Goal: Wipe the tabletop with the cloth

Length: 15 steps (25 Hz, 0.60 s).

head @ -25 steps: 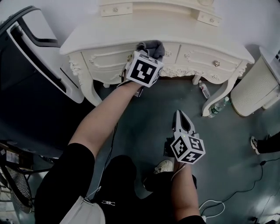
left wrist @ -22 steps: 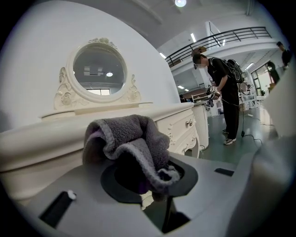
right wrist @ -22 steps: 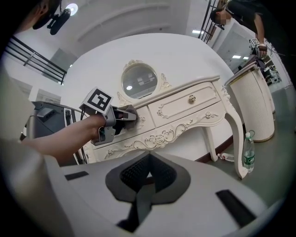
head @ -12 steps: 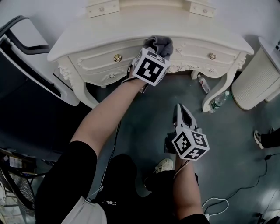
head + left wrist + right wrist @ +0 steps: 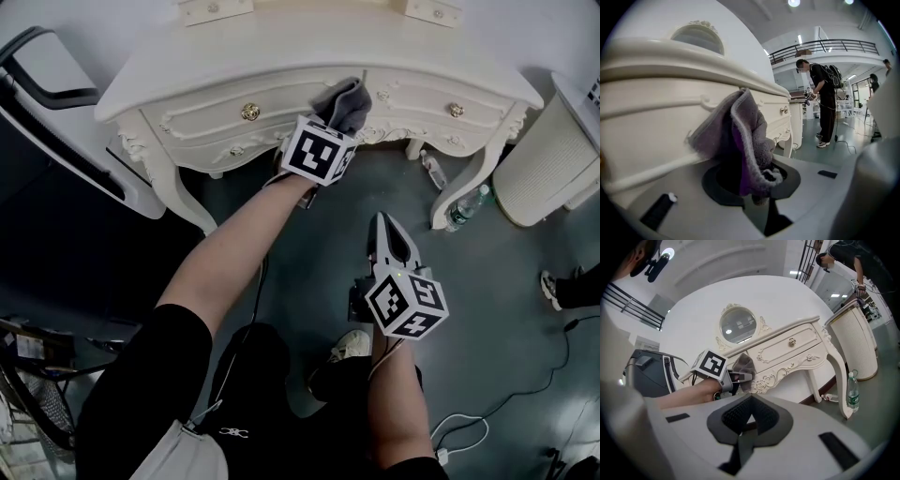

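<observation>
My left gripper is shut on a grey cloth with a purple inner side. It holds the cloth up at the front edge of the cream dressing table, against the drawer fronts. In the right gripper view the cloth hangs in front of the table's carved apron. My right gripper hangs low over the floor, apart from the table, its jaws closed with nothing between them.
A dark treadmill stands left of the table. A white ribbed bin stands at the right, with plastic bottles by the table leg. A person stands far off. Cables lie on the floor.
My left gripper with the cloth has shifted a little right along the table's front edge and dropped slightly. The right gripper has barely moved.
</observation>
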Tool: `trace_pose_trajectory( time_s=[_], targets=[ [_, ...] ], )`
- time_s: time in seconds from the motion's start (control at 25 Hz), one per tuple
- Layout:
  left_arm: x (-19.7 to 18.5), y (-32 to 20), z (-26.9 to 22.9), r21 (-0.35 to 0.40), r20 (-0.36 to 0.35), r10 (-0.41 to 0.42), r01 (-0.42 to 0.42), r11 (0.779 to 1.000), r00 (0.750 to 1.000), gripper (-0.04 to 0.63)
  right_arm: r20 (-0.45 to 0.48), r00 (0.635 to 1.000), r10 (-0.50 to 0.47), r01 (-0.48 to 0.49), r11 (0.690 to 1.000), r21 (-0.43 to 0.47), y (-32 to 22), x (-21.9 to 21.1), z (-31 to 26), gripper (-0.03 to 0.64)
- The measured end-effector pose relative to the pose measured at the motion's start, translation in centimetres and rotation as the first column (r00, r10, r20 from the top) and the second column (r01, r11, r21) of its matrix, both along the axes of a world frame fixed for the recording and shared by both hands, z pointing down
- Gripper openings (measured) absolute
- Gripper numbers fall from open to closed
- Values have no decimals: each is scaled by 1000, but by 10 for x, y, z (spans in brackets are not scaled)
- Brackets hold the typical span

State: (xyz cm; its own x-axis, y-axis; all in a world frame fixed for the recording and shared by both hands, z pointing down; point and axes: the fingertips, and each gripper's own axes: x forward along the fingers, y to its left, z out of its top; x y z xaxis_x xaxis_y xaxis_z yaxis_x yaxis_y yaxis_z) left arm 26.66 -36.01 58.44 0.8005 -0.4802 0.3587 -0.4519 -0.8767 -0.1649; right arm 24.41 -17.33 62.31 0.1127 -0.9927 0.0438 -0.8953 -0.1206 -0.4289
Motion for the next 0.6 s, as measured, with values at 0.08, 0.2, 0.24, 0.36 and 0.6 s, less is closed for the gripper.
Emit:
trace_pose_trajectory(
  time_s=[0.08, 0.2, 0.24, 0.36, 0.6],
  targets=[
    [-14, -3, 2, -11, -18, -26, 25, 1000, 1000, 95, -2, 1000, -8, 8, 1000, 1, -2, -6, -1, 5],
    [-39, -6, 7, -30, -40, -60, 58, 998, 997, 95, -8, 1000, -26, 26, 1000, -1, -6, -19, -2, 5],
    [-48, -8, 9, -35, -45, -73, 71, 997, 996, 95, -9, 999, -33, 33, 999, -2, -8, -23, -3, 5],
    [-78, -15, 15, -60, -63, -113, 109, 992, 992, 95, -17, 998, -59, 59, 998, -4, -13, -40, -4, 5],
    [-134, -23, 21, -57, -60, -166, 163, 985, 984, 95, -40, 992, -115, 115, 993, -17, -24, -77, -3, 5]
  ],
)
